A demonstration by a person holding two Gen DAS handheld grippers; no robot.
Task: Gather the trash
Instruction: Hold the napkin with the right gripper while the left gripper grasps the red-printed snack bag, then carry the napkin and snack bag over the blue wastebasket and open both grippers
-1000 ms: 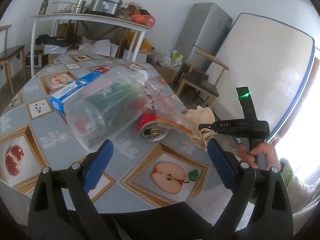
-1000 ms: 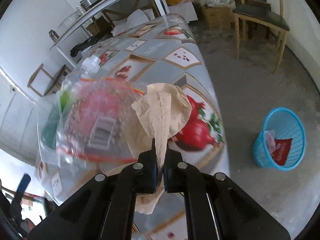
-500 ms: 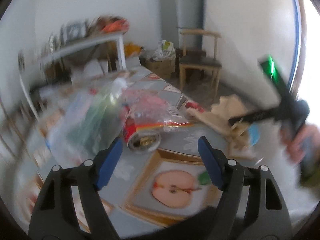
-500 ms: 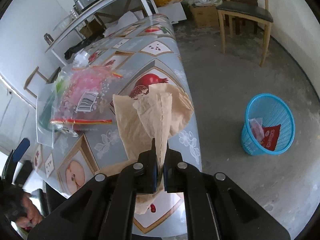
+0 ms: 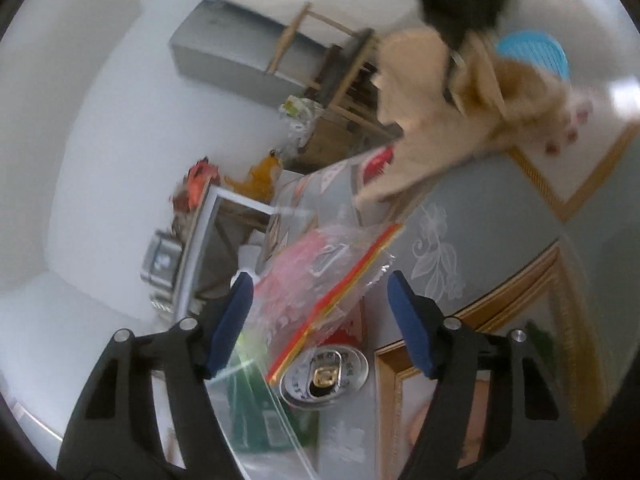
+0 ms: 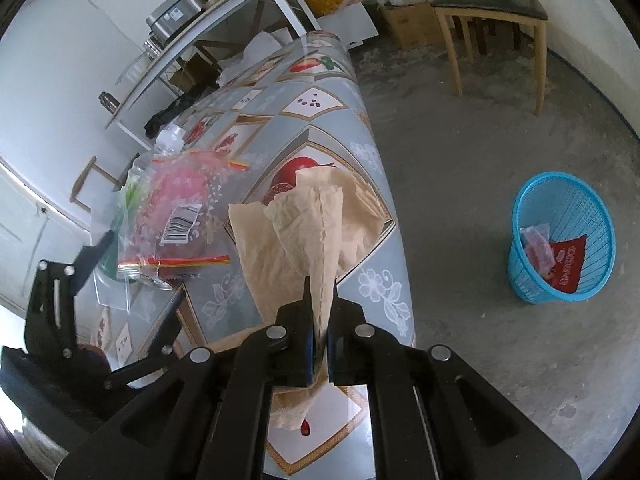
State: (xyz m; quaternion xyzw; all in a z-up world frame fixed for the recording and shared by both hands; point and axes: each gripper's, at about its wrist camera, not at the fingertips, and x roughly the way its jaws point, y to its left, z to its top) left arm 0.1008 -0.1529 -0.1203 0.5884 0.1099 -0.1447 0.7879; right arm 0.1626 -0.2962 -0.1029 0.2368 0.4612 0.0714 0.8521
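My right gripper (image 6: 318, 320) is shut on a crumpled brown paper napkin (image 6: 308, 232), held up over the table's edge; the left wrist view shows the napkin (image 5: 432, 92) too. My left gripper (image 5: 320, 316) is rolled on its side and its jaws are closing around a clear zip bag with pink contents (image 5: 320, 276), which lies between the blue pads (image 5: 232, 316) without being pressed. A drink can (image 5: 324, 376) lies just under the bag. The right wrist view shows the same zip bag (image 6: 180, 216) on the table, with the left gripper (image 6: 132, 284) at its near side.
A blue waste basket (image 6: 560, 240) with a red wrapper inside stands on the concrete floor right of the table (image 6: 320, 120). A clear plastic bottle (image 6: 170, 140) with something green lies behind the bag. A wooden chair (image 6: 492, 4) and a cluttered white side table (image 6: 224, 12) stand farther back.
The left gripper has rolled onto its side, moved in on the zip bag and narrowed its jaws around it. The right gripper drew the napkin slightly off the table.
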